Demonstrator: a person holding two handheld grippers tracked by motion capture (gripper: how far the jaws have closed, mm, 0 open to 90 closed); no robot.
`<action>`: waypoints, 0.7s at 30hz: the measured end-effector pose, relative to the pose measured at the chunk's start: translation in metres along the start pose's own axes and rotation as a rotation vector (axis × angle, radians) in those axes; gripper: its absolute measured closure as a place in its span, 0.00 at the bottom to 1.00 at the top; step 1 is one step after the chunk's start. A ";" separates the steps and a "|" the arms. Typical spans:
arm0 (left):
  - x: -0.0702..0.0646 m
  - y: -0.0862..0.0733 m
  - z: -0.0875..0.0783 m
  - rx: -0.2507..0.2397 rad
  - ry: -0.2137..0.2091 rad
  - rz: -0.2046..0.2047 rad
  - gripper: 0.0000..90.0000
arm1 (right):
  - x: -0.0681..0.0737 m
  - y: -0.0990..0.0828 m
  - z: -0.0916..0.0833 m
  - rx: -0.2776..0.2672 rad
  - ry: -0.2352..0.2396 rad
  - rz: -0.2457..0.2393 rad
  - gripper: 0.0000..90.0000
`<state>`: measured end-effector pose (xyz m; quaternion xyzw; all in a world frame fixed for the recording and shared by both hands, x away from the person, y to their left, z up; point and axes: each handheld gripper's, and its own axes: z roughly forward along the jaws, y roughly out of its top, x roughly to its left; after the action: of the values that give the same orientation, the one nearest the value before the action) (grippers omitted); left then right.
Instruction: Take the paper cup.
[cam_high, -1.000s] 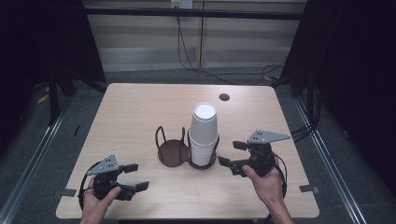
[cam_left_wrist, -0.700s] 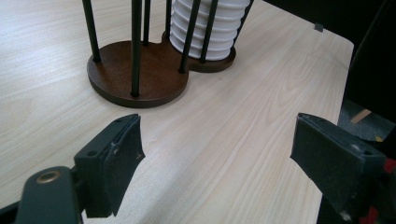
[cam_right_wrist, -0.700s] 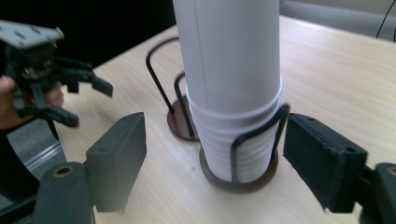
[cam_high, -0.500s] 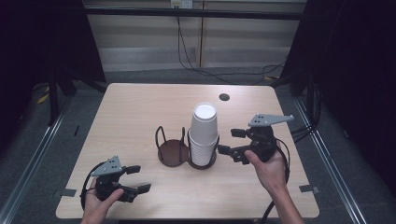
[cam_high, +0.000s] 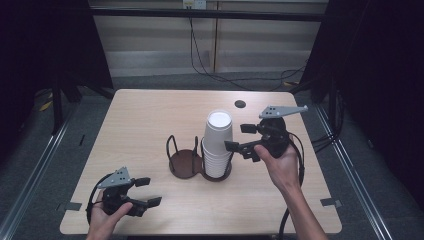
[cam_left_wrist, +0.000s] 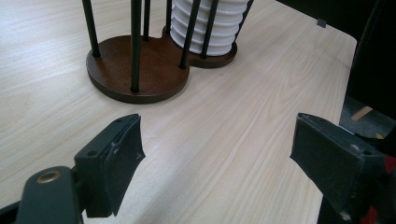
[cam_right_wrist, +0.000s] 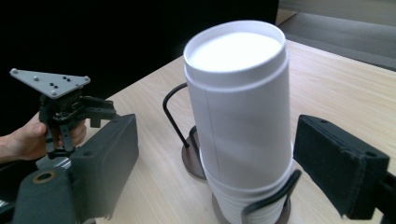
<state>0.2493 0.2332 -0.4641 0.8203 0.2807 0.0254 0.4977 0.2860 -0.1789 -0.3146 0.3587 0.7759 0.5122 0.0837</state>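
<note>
Paper cups (cam_high: 218, 145), nested upside down in a tall white stack, stand in the right-hand ring of a dark wooden cup holder (cam_high: 186, 162) near the middle of the table (cam_high: 150, 115). The top cup sits proud of the rest, with its flat base uppermost. In the right gripper view that top cup lies between the two black jaws of the right gripper (cam_high: 239, 137), which stand wide apart with a clear gap on either side, so nothing is pressed yet. The step in hand looks like the approach to lifting off one cup. The next move probably calls for closing the jaws gently on the top cup alone (thin paper would crush easily) and drawing it straight up, clear of the wire hoops. The left gripper (cam_high: 148, 191) rests low at the table's near left corner, well apart from the holder, its jaws spread over bare wood and gripping nothing.

How many cups are stacked is hard to count. The holder's right base is mostly hidden beneath them, and the small dark disc (cam_high: 240, 104) near the far edge is too small to identify.
</note>
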 end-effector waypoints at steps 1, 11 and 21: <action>0.000 0.000 0.000 -0.001 0.001 0.000 0.18 | 0.000 0.003 0.002 0.005 0.005 -0.003 0.16; -0.001 0.000 0.001 0.014 0.000 0.006 0.18 | -0.007 0.022 0.019 0.037 -0.017 -0.024 0.16; -0.002 0.001 0.003 0.026 -0.013 0.018 0.18 | -0.017 0.029 0.039 0.090 -0.004 0.003 0.16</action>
<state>0.2490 0.2299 -0.4642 0.8293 0.2703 0.0207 0.4886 0.3314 -0.1547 -0.3119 0.3644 0.7973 0.4762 0.0686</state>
